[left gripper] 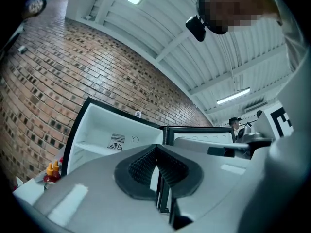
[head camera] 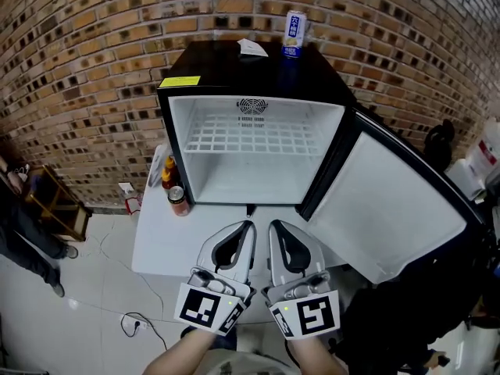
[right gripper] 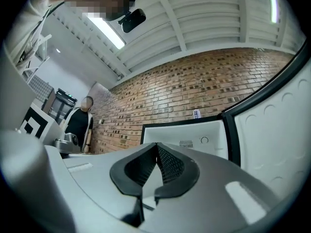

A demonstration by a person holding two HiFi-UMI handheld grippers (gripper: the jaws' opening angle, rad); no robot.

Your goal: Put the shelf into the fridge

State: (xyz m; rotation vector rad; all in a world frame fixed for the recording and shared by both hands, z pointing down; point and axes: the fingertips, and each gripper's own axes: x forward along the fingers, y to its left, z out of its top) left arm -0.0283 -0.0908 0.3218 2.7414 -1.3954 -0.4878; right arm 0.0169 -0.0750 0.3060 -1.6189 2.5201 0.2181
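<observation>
The black mini fridge (head camera: 254,62) stands open on a white table (head camera: 160,244), its door (head camera: 391,201) swung out to the right. A white wire shelf (head camera: 254,137) lies level inside at about mid height. My left gripper (head camera: 248,226) and right gripper (head camera: 275,226) hover side by side in front of the fridge's lower edge, both shut with nothing between their pads. The left gripper view has the shut left gripper (left gripper: 155,149) aimed at the fridge cavity (left gripper: 109,130). From the right gripper view, the shut right gripper (right gripper: 156,145) faces the cavity (right gripper: 194,135) and the door (right gripper: 272,130).
A blue-white can (head camera: 294,33) and a paper slip (head camera: 252,48) sit on the fridge top. Sauce bottles (head camera: 169,174) and a red can (head camera: 179,201) stand on the table left of the fridge. A brick wall is behind. A person (right gripper: 80,123) stands far left.
</observation>
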